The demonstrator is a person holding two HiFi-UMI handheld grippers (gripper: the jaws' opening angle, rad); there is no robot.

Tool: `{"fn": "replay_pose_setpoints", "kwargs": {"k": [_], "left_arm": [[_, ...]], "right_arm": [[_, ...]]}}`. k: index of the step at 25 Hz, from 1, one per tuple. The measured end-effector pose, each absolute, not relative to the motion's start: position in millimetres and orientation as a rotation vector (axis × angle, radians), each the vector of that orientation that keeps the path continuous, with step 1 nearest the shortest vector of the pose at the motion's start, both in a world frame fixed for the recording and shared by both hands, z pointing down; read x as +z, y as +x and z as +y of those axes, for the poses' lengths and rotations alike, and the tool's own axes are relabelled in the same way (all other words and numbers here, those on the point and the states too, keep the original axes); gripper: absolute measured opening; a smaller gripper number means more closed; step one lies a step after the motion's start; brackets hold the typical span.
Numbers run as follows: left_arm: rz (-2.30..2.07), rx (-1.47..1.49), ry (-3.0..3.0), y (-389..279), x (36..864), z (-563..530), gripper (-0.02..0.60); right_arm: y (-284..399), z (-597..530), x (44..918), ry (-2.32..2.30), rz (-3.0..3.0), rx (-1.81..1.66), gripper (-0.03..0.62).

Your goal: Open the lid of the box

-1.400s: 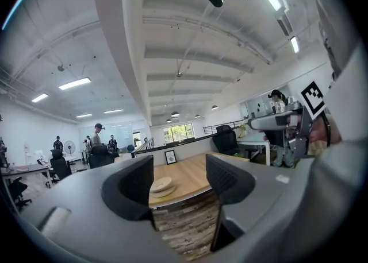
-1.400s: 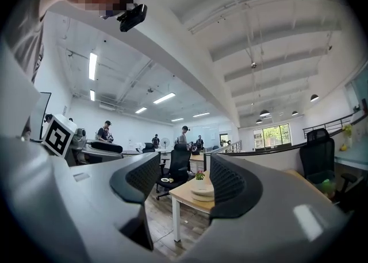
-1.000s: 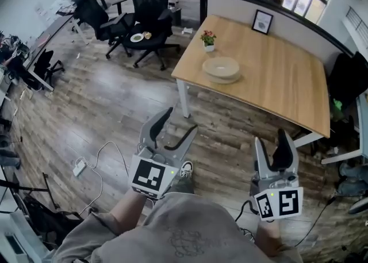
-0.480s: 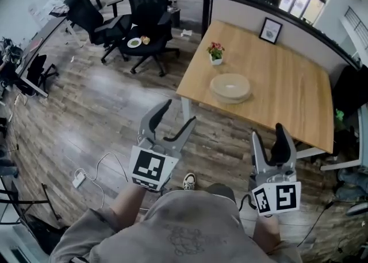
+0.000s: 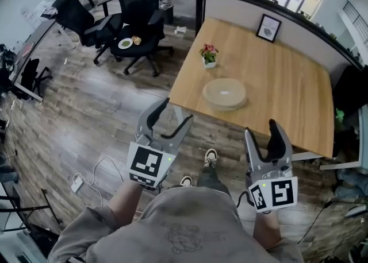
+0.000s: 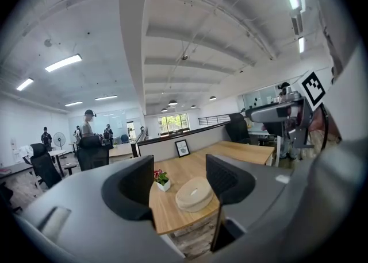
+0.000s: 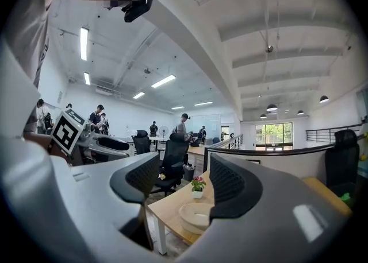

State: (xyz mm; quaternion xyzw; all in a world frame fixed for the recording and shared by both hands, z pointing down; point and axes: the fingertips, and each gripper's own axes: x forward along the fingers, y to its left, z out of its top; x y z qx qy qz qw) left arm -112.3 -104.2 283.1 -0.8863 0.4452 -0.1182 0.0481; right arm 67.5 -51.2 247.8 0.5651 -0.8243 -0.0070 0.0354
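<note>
Closing in on the round box (image 5: 224, 93), lid still on, at the near left corner of the surface (image 5: 287, 101).
Left tool (image 5: 176, 112) and right tool (image 5: 261, 130) both hold their jaws wide apart, gripping nothing, and point level at the box. It lies straight ahead, between their two lines and well apart from both, so neither hand looks clearly nearer. Being round, it offers no long axis. Since a second ago the surface has drawn closer, and a shoe (image 5: 210, 156) now shows mid-step.
</note>
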Motion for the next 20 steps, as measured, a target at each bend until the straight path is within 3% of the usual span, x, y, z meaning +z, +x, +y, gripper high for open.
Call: {"fn": "replay_pose_setpoints", "kwargs": {"k": [20], "left_arm": [[1.475,-0.324,-2.701,-25,278,-260,0.276]], "right_arm": [[158,-252,265,1.533,-2.648,0.024,0.259]]}}
